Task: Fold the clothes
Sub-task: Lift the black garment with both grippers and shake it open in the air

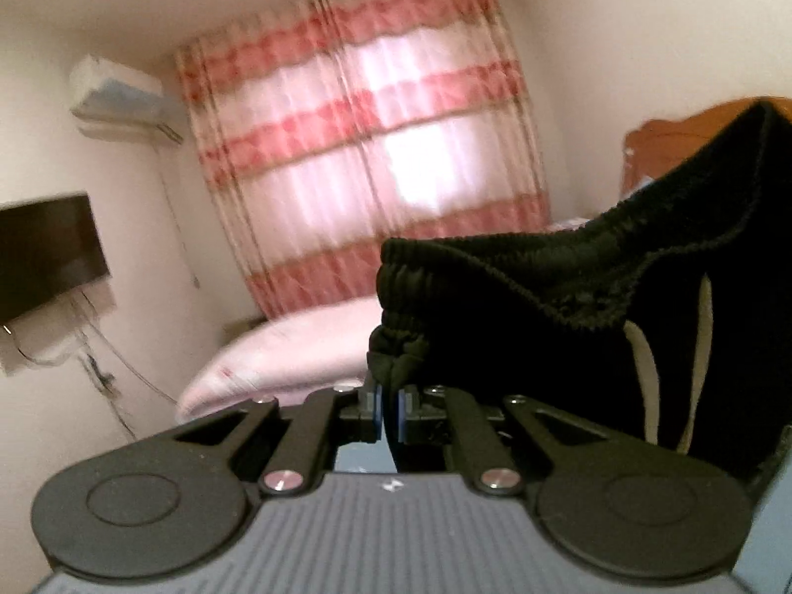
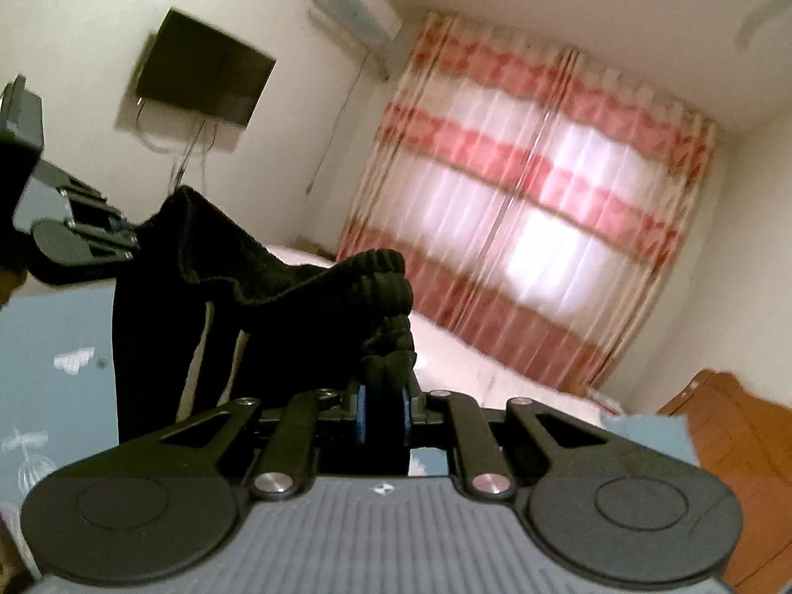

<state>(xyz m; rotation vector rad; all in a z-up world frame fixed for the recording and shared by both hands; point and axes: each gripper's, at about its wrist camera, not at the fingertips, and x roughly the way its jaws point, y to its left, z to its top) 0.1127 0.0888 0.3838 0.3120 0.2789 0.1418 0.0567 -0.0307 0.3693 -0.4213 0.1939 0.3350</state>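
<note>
A pair of black trousers with a ribbed elastic waistband and pale side stripes hangs in the air between the two grippers. My left gripper is shut on one end of the waistband, the cloth bunched between its blue pads. My right gripper is shut on the other end of the black trousers, with a thick fold between its pads. The left gripper also shows at the left of the right wrist view, biting the waistband. The legs drop out of sight below.
A bed with a pale pink cover and a light blue patterned sheet lies below. A wooden headboard stands at the right. Red and white curtains, a wall television and an air conditioner are beyond.
</note>
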